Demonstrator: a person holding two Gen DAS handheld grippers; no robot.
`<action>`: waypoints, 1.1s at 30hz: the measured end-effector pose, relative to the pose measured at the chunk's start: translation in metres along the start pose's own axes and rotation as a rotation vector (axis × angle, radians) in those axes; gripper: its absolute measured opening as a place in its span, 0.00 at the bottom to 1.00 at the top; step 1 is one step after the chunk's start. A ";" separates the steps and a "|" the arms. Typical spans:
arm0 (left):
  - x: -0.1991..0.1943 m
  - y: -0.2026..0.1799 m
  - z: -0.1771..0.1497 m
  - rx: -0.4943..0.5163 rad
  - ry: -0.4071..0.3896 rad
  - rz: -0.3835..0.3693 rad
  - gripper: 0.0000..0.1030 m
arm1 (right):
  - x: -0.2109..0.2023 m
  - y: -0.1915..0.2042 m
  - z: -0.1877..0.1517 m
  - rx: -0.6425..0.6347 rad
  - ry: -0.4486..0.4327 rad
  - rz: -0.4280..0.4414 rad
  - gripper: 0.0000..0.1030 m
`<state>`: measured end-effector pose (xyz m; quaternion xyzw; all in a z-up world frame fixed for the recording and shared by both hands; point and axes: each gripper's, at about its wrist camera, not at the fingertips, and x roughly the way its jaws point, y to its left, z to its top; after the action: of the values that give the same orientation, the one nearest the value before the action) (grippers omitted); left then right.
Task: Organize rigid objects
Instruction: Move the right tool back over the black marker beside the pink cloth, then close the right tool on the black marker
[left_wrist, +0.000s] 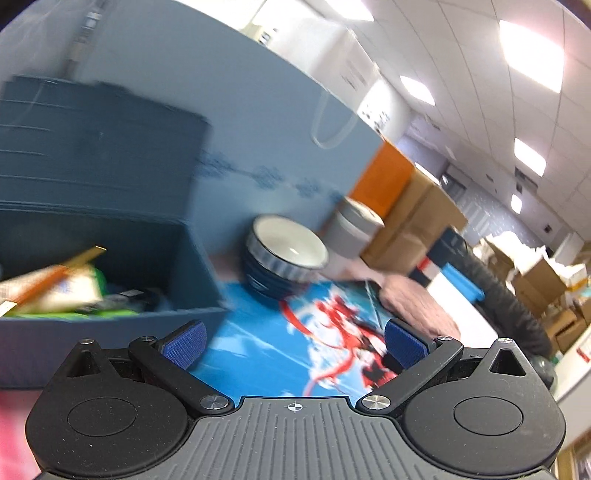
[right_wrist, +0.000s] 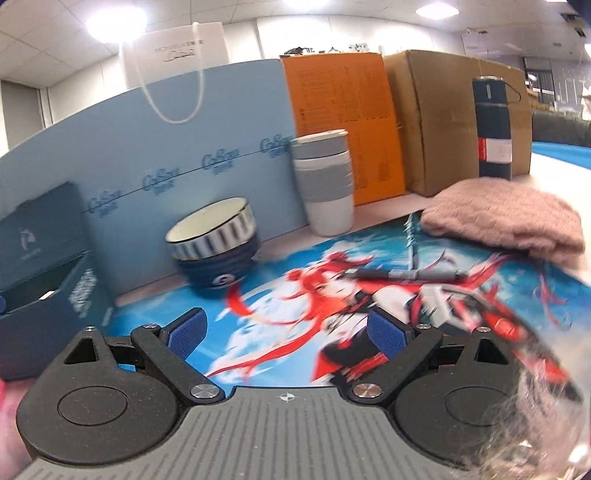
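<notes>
Both claws gape wide and empty: left claw (left_wrist: 293, 341), right claw (right_wrist: 284, 330); box (left_wrist: 110, 266) part-filled, while bowls (right_wrist: 214, 243), cups (right_wrist: 325, 181), pen (right_wrist: 402, 274) seemingly remain on the table (right_wrist: 376, 212)

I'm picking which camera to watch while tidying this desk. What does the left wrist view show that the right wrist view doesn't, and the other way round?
Only the left wrist view looks into the open blue box, showing packets inside. Only the right wrist view shows the pen on the mat and the dark flask. Both show the stacked bowls, the grey-banded cup, the pink knit cloth and the printed mat.
</notes>
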<state>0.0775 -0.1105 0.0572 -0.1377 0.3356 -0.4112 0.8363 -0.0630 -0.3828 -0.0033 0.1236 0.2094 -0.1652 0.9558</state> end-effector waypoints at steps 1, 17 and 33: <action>0.006 -0.007 -0.001 0.013 0.010 0.002 1.00 | 0.003 -0.005 0.002 -0.031 -0.012 -0.001 0.94; 0.059 -0.068 -0.045 0.375 -0.027 0.027 1.00 | 0.081 -0.053 0.041 -0.377 0.019 -0.069 0.97; 0.057 -0.034 -0.031 0.228 -0.013 0.012 1.00 | 0.152 -0.071 0.048 -0.254 0.226 0.003 0.81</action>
<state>0.0612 -0.1748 0.0259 -0.0424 0.2823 -0.4408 0.8510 0.0588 -0.5024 -0.0401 0.0202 0.3346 -0.1208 0.9344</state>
